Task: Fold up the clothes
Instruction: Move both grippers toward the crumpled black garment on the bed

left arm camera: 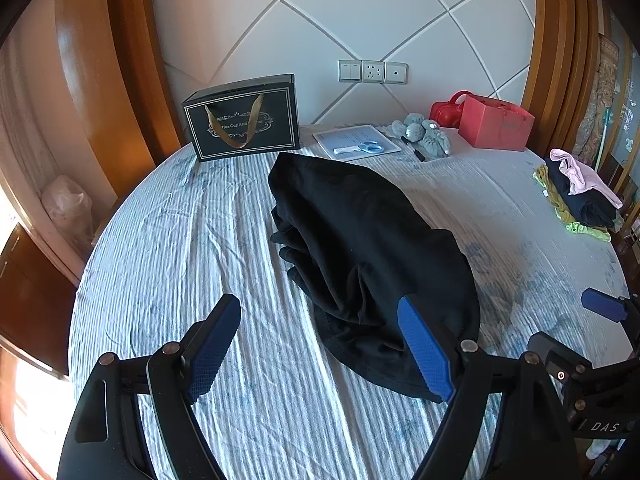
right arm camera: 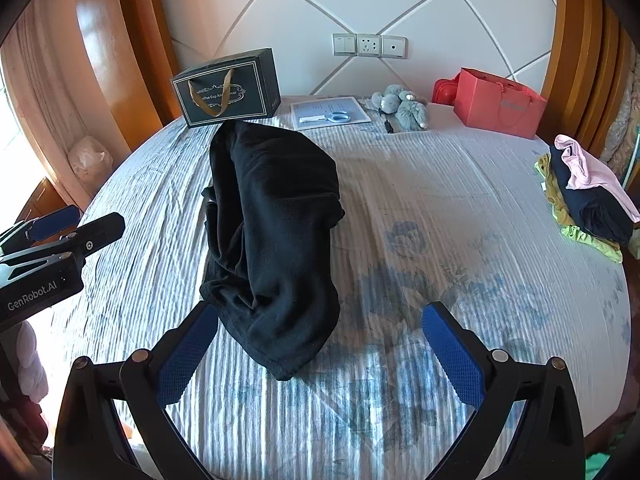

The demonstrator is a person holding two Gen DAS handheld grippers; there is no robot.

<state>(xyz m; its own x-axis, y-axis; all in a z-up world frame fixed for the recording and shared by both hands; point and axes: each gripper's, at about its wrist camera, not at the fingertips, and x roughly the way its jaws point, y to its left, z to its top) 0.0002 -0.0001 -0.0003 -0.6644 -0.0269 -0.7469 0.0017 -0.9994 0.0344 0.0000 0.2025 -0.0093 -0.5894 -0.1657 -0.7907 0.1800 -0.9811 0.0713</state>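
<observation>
A black garment (left arm camera: 368, 252) lies folded into a long bundle on the striped bed sheet (left arm camera: 180, 240); it also shows in the right wrist view (right arm camera: 272, 220). My left gripper (left arm camera: 320, 312) is open and empty, its right finger over the garment's near end. My right gripper (right arm camera: 320, 320) is open and empty, its left finger beside the garment's near end. The right gripper's fingertip (left arm camera: 604, 304) shows at the left view's right edge. The left gripper (right arm camera: 60, 228) shows at the right view's left edge.
A pile of clothes (right arm camera: 588, 196) in pink, dark blue and yellow-green lies at the bed's right edge. At the headboard stand a black gift bag (right arm camera: 228, 92), a paper with scissors (right arm camera: 336, 116), a grey plush toy (right arm camera: 404, 108), a black pen (right arm camera: 387, 123) and a red bag (right arm camera: 500, 100).
</observation>
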